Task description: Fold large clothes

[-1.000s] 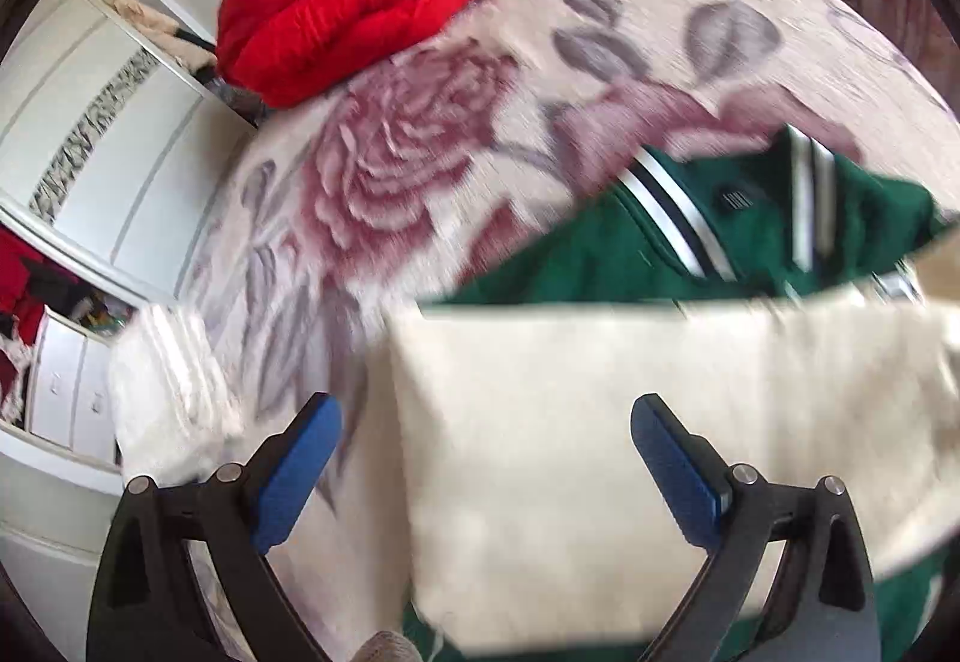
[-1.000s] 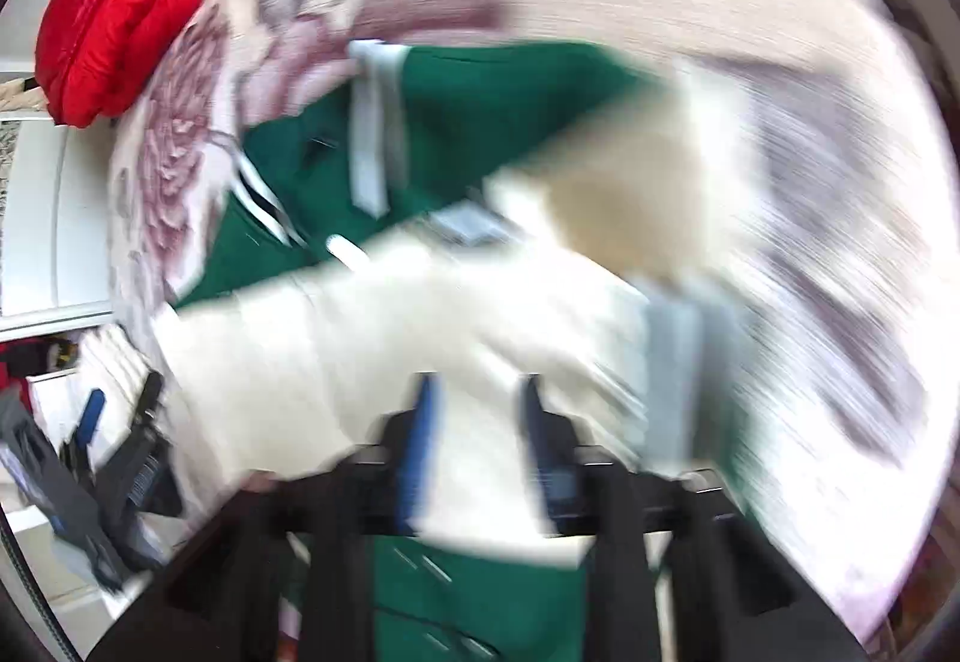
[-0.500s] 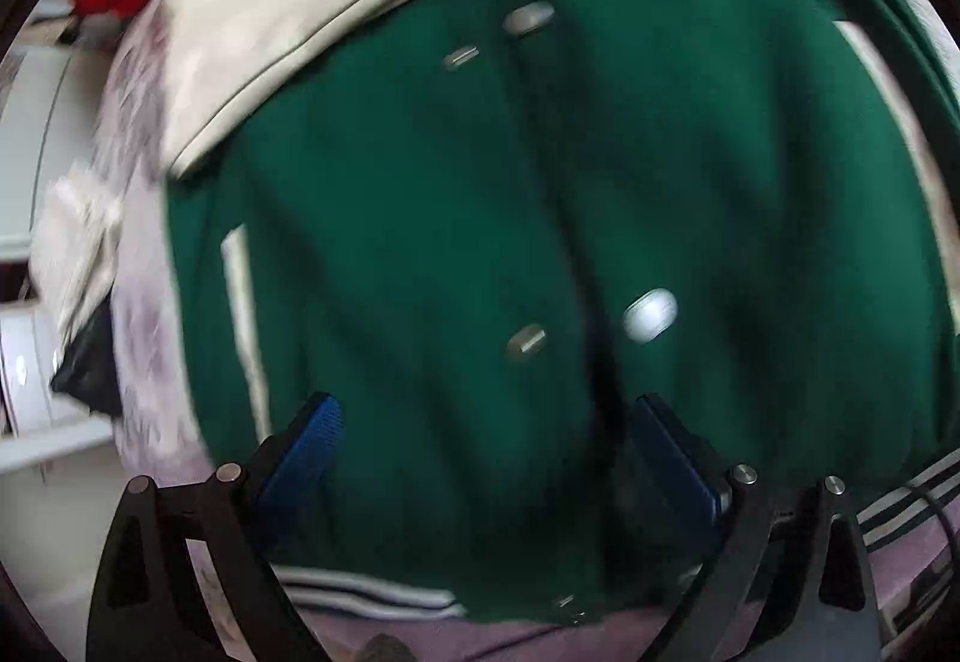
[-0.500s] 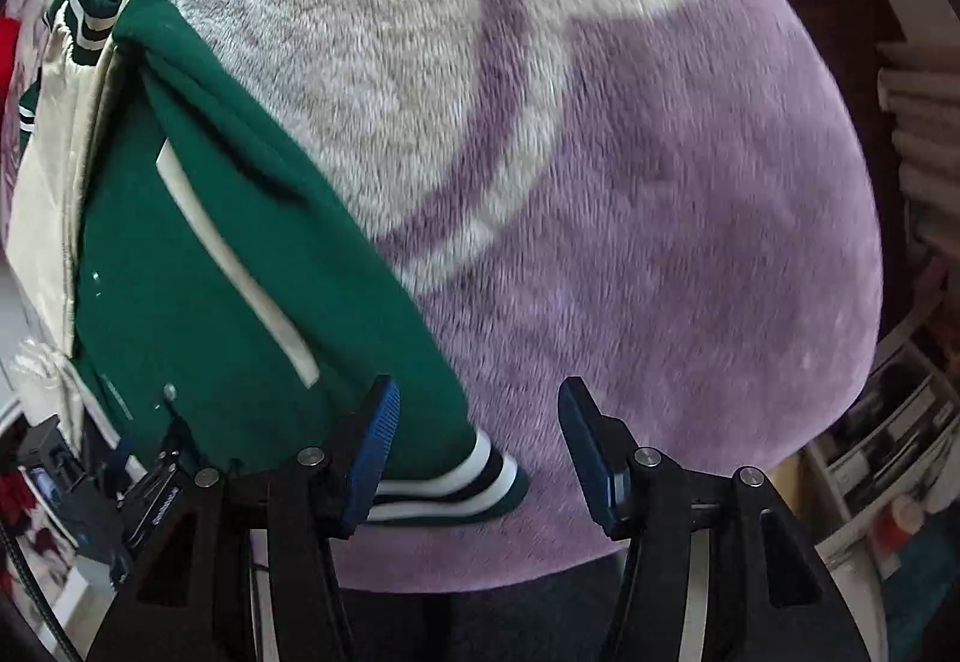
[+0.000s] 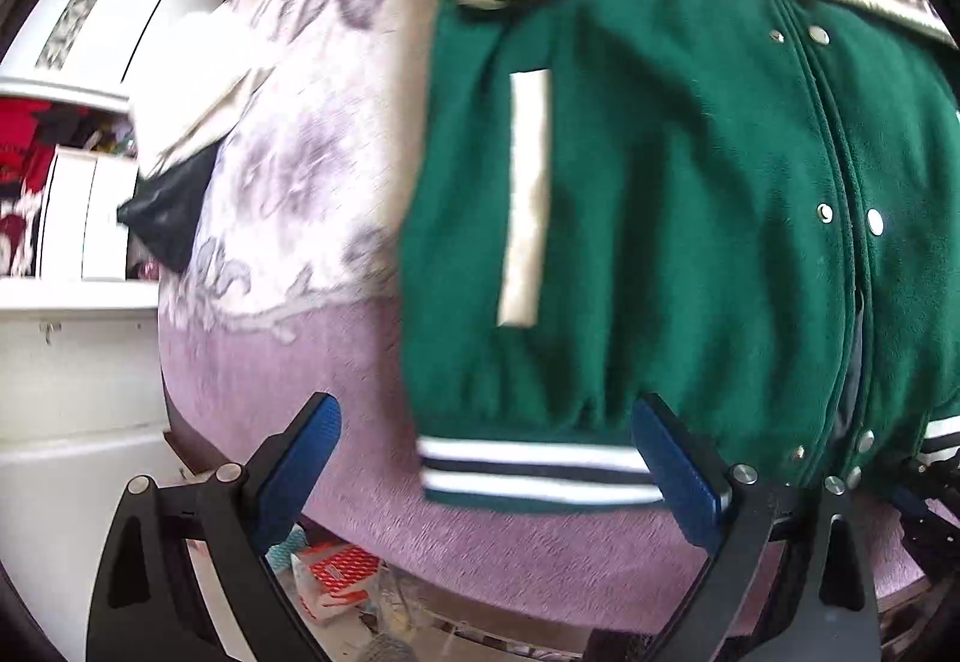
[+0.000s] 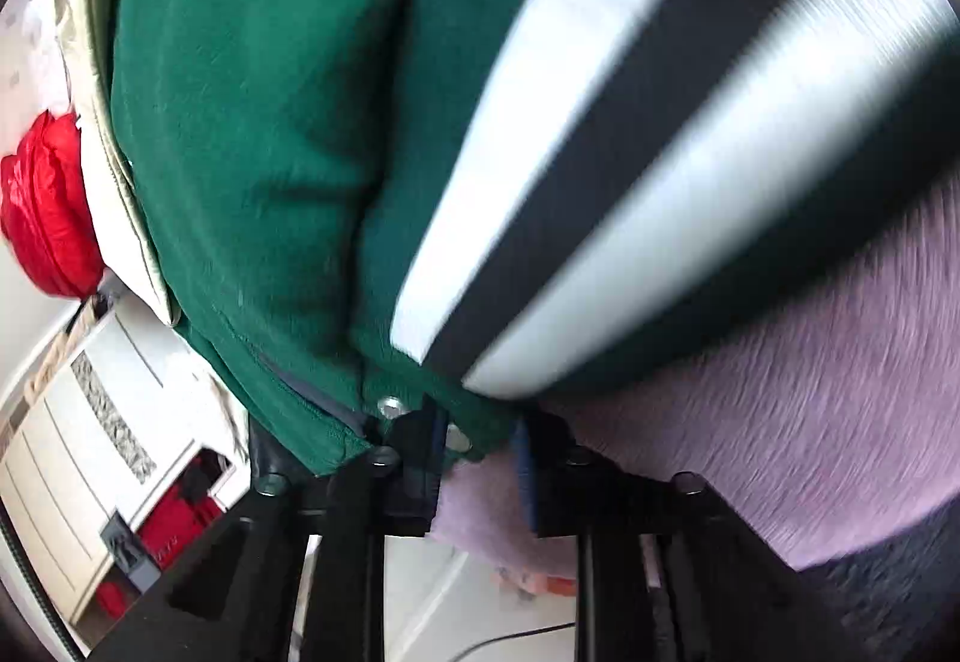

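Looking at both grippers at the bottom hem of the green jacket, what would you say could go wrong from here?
1. The right gripper, its jaws just closing, pinches only a small bit of the green jacket at the snap corner of the striped hem; heavy fabric may slip out on lifting.
2. The left gripper is open, straddling the hem without gripping; lifting now would be one-sided and skew the fold.
3. The hem lies near the edge of the purple blanket; the jacket could slide off.

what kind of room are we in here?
Most likely a bedroom. The green jacket lies on a bed with a floral blanket, a white wardrobe stands beside it, and a red quilt is bundled at the far end.
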{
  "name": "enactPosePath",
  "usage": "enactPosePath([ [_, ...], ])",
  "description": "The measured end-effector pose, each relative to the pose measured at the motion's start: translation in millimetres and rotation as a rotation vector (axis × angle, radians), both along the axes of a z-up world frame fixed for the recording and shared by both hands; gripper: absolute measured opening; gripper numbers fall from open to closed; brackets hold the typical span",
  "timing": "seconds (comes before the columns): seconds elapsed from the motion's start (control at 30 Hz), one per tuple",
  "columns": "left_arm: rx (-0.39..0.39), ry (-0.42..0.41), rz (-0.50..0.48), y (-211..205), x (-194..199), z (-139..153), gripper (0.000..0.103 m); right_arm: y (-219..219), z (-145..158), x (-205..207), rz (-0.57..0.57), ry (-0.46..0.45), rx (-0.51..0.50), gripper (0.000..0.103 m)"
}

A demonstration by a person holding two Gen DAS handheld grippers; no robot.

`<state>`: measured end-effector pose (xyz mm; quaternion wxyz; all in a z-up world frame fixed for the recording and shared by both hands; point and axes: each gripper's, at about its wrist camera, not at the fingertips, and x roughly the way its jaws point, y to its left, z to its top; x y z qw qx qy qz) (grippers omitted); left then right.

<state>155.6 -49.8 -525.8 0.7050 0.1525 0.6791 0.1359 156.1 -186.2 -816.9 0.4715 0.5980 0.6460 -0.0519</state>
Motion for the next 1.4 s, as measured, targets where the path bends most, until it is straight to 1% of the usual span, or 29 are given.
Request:
enactPosePath([
  [0.03,-0.007,-0.008,0.008,3,-5,5,0.100,7,6,-3,0.021,0.050,-0.012,0.014],
  [0.07,-0.013,-0.020,0.012,6,-9,9,0.100,14,12,-4,0.043,0.045,0.001,0.011],
  [0.1,-0.008,-0.035,0.008,8,-14,12,0.100,26,14,-3,0.061,0.038,0.016,0.004],
  [0.13,0.003,-0.046,0.001,9,-22,14,0.100,40,14,0,0.103,0.036,0.024,0.002],
  [0.2,0.023,-0.042,-0.016,7,-25,8,0.100,47,16,15,0.217,0.025,-0.055,0.002],
  [0.23,0.015,-0.031,-0.012,3,-25,6,0.100,42,19,23,0.268,0.025,-0.076,0.003],
  [0.3,-0.029,-0.030,0.002,1,-28,7,0.100,28,26,36,0.372,0.062,-0.069,0.007],
  [0.33,-0.038,-0.036,-0.004,-9,-27,7,0.100,34,26,44,0.420,0.074,-0.059,0.014],
  [0.37,-0.047,-0.039,-0.010,-15,-26,8,0.100,22,38,50,0.466,0.075,-0.049,0.026],
  [0.4,-0.061,-0.045,-0.014,-24,-24,9,0.100,11,50,60,0.490,0.061,-0.042,0.036],
  [0.43,-0.077,-0.051,-0.015,-39,-20,9,0.100,-4,64,66,0.507,0.038,-0.053,0.057],
  [0.47,-0.088,-0.055,-0.015,-49,-17,10,0.100,-18,78,71,0.529,0.018,-0.092,0.067],
  [0.5,-0.100,-0.066,-0.017,-65,-11,9,0.100,-42,91,80,0.541,-0.003,-0.147,0.067],
  [0.6,-0.077,-0.075,-0.044,-112,10,-3,0.100,-103,119,128,0.568,-0.078,-0.318,0.067],
  [0.67,-0.035,-0.088,-0.058,-141,27,-17,0.100,-123,122,179,0.591,-0.128,-0.421,0.067],
  [0.77,0.051,-0.055,-0.061,-167,56,-54,0.100,-138,107,258,0.725,-0.195,-0.524,0.067],
  [0.83,0.081,-0.022,-0.040,-170,69,-74,0.100,-136,87,304,0.870,-0.225,-0.540,0.067],
  [0.9,0.101,0.004,-0.016,-167,78,-90,0.101,-124,70,338,1.029,-0.241,-0.594,0.067],
  [0.93,0.106,0.004,-0.009,-165,79,-93,0.103,-121,65,350,1.089,-0.259,-0.599,0.063],
  [0.97,0.108,-0.003,0.002,-163,79,-93,0.103,-122,64,359,1.111,-0.283,-0.632,0.036],
  [1.0,0.106,-0.008,0.007,-162,78,-93,0.103,-130,65,366,1.095,-0.288,-0.659,0.031],
  [1.1,0.108,-0.022,0.004,-161,75,-91,0.103,-175,54,374,0.918,-0.230,-0.576,0.030],
  [1.13,0.108,-0.023,0.005,-160,75,-92,0.103,-183,50,372,0.895,-0.221,-0.555,0.030],
  [1.2,0.102,-0.015,0.018,-155,76,-92,0.103,-184,56,370,0.901,-0.212,-0.568,0.030],
  [1.27,0.097,-0.007,0.033,-152,77,-91,0.103,-179,67,364,0.896,-0.199,-0.524,0.034],
  [1.3,0.093,-0.007,0.041,-150,77,-91,0.103,-164,64,365,0.907,-0.208,-0.501,0.034],
  [1.33,0.091,-0.009,0.047,-148,76,-90,0.103,-159,60,360,0.955,-0.191,-0.534,0.034],
  [1.37,0.091,-0.011,0.050,-147,76,-91,0.103,-162,51,353,0.987,-0.165,-0.569,0.033],
  [1.4,0.092,-0.012,0.053,-145,76,-90,0.103,-173,45,349,0.960,-0.177,-0.548,0.033],
])
